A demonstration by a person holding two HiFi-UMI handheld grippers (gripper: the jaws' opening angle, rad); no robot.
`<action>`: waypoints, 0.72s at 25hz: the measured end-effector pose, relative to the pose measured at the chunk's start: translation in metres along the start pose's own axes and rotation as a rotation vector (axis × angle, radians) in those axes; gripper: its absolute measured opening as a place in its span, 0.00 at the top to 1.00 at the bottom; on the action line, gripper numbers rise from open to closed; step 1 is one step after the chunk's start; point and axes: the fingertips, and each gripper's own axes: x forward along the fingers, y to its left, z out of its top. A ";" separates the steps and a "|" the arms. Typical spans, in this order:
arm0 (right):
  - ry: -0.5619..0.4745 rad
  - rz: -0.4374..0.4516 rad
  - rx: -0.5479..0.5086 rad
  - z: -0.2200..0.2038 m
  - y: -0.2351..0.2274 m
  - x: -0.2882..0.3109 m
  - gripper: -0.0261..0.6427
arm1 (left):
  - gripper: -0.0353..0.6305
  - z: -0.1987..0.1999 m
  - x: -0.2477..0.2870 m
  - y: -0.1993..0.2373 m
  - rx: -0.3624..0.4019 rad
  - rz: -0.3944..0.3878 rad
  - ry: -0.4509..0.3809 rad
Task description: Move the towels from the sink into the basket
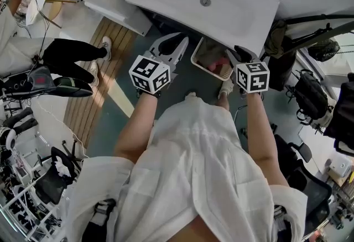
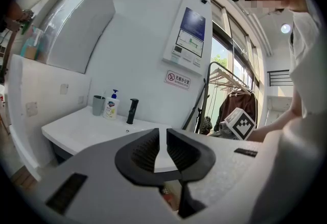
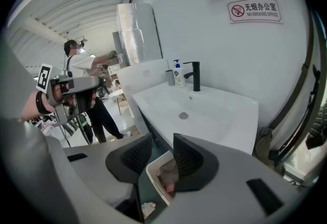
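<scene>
The white sink (image 1: pixel 232 17) holds no towel; only its drain (image 1: pixel 205 1) shows in the basin. Below its front edge stands the white basket (image 1: pixel 196 62) with pink and grey towels (image 1: pixel 213 59) bundled inside. My left gripper (image 1: pixel 168 47) hovers left of the basket, jaws a little apart and empty (image 2: pixel 159 149). My right gripper (image 1: pixel 239 54) hangs over the basket's right end. Its jaws (image 3: pixel 162 154) stand open with nothing between them, and the basket rim (image 3: pixel 153 174) and a towel (image 3: pixel 168 174) lie under them.
A black faucet (image 3: pixel 195 75), a soap bottle (image 3: pixel 177 73) and a grey cup (image 3: pixel 169 77) stand at the back of the sink. Another person (image 1: pixel 72 58) stands at the left. Bags (image 1: pixel 310 91) and a clothes rack (image 2: pixel 230 85) crowd the right.
</scene>
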 end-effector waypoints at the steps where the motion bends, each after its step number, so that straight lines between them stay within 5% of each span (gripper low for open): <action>1: -0.011 -0.005 0.003 0.003 -0.002 -0.003 0.75 | 0.87 0.001 0.000 0.000 0.000 0.000 -0.001; 18: -0.319 -0.134 -0.033 0.084 -0.025 -0.097 0.82 | 0.87 0.050 -0.010 -0.003 0.039 0.000 -0.097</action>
